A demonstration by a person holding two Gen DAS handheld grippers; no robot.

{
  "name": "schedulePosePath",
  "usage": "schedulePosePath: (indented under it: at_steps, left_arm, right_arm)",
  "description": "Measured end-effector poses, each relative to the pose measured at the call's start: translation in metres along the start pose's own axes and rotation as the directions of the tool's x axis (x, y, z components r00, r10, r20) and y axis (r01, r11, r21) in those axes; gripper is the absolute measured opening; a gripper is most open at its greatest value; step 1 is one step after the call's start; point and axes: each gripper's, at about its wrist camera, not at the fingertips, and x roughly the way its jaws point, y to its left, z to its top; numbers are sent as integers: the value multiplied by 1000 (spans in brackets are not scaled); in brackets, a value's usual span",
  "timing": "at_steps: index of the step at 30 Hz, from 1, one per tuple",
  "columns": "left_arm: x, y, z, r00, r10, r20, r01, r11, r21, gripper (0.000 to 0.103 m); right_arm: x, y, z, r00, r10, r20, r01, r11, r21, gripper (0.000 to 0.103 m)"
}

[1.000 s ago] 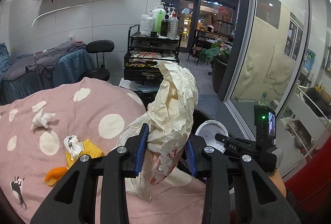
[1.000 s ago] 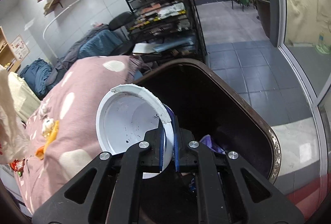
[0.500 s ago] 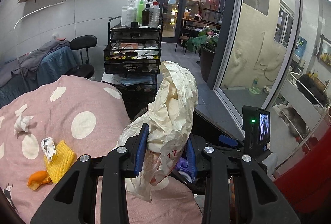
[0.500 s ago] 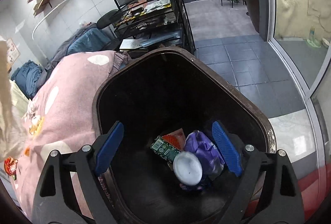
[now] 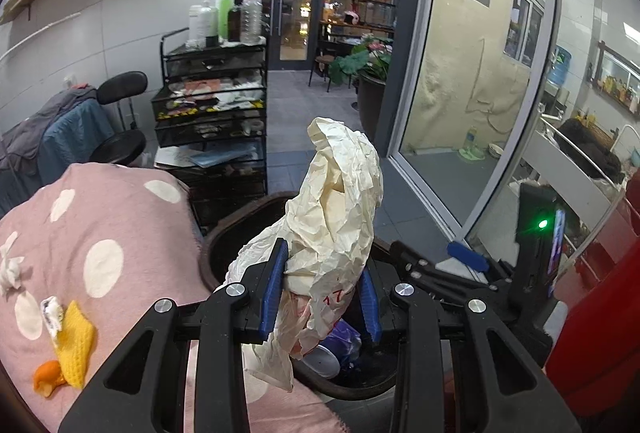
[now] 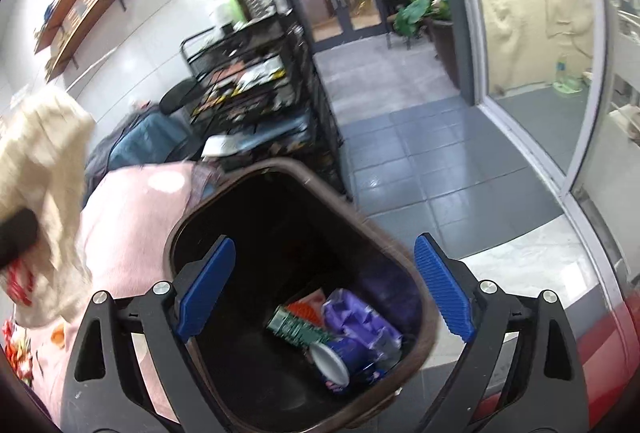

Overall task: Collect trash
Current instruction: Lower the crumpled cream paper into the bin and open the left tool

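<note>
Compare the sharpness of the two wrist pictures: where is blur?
Left wrist view: sharp; the crumpled cream paper bag shows crisp creases, though fisheye bends the window frame. Right wrist view: smeared by motion, worst on that bag at left; the dark brown bin rim is soft.

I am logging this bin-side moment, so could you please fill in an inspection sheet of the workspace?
Surface: pink dotted blanket.
Job's things: crumpled bag; dark bin with cup and wrappers inside.
Clutter: tissue, yellow cloth, orange peel on blanket.
Grippers: left gripper clamps the bag; right gripper, jaws just opened, empty over bin.
Cables: nothing seen.
Surroundings: black cart, stool, glass doors.
</note>
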Motion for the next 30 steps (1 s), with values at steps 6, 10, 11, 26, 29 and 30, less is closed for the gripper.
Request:
schedulePosePath:
  at_steps: [6,10,11,26,29,30]
  left_arm:
    - [29,-4,-2,997,-15,-72,16,1000,11,34]
    - [45,-10,-5,992,-34,-118,37,999,26,34]
    - [48,-12,-6,991,-34,-129,39,999,30,35]
    - [67,-16,-23,978,9,-208,10,996,89,87]
    - [67,-18,-24,977,28,-210,-5,994,111,91]
    - [66,-20,-24,977,36,-209,-11,993,121,91]
  right_arm:
    - [-7,-24,13,998,-55,32,53,997,48,91]
    - [-9,-33,17,997,-64,34,62,996,58,91]
    - [-9,-35,18,997,-64,34,62,996,57,91]
    - [-9,-38,16,997,-75,22,74,996,45,94]
    - [-8,-37,16,997,-76,20,75,996,44,94]
    - [-8,-37,16,997,-75,21,74,996,45,94]
